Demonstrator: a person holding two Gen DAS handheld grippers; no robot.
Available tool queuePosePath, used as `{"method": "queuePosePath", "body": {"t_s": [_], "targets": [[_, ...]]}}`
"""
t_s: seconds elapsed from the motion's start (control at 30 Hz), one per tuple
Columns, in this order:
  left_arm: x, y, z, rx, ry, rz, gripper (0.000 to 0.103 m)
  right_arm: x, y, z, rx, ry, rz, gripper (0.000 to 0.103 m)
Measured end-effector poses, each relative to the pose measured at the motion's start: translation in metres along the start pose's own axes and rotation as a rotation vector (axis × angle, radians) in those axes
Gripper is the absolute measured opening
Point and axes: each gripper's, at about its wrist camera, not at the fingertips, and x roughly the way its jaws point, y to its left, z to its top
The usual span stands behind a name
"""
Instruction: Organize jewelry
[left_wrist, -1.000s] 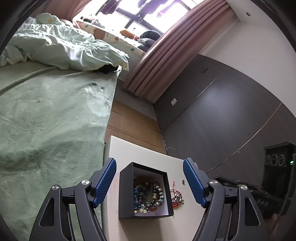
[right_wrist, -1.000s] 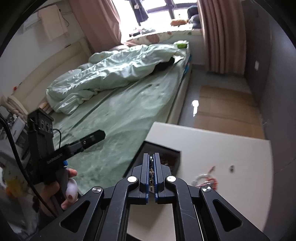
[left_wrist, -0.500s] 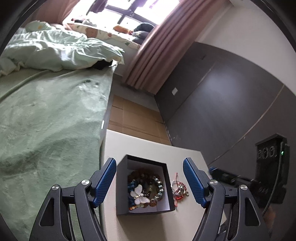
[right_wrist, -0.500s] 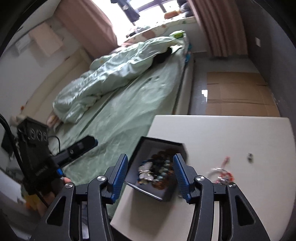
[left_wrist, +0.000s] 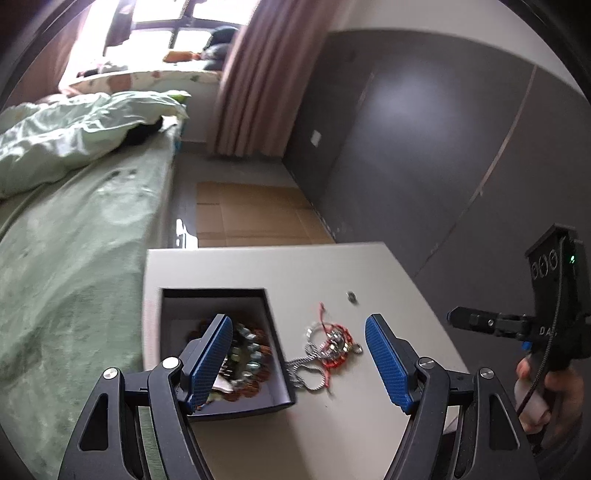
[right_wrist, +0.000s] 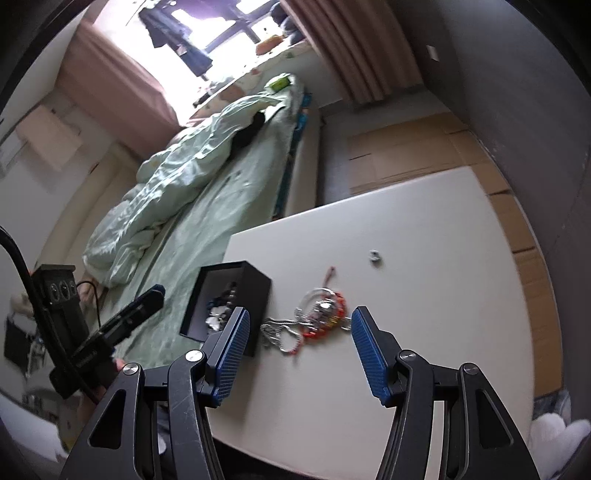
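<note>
Right wrist view: the tangle (right_wrist: 317, 317) is seen on the bench (right_wrist: 436, 295) just right of the box (right_wrist: 255, 291), straight ahead of the right claw (right_wrist: 297, 352), whose empty jaws are opening, while the left claw (left_wrist: 297, 363) is held released.

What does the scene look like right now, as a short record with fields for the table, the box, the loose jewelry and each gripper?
surface: white table beside a green bed
box: black box, open, holding beaded jewelry
loose: tangle of bracelets beside box; small silver piece apart
left gripper: open, empty
right gripper: jaws opening, nothing held
</note>
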Motion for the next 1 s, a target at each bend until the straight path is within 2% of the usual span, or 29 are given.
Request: {"method": "queuePosePath", "body": {"t_s": [0.1, 0.43, 0.63, 1.0], "targets": [[0.010, -0.014, 0.002, 0.047, 0.035, 0.006, 0.075, -0.003, -0.012, -0.005, 0.019, 0.009, -0.006, 0.058], [0.073, -0.049, 0.001, 0.209, 0.254, 0.037, 0.075, -0.011, -0.050, -0.006, 0.066, 0.004, -0.004, 0.058], [0.111, -0.052, 0.005, 0.239, 0.376, 0.052, 0.075, -0.012, -0.070, -0.005, 0.106, -0.002, -0.004, 0.058], [0.151, -0.064, -0.002, 0.331, 0.489, 0.069, 0.075, -0.010, -0.086, -0.001, 0.150, -0.007, -0.010, 0.058]]}}
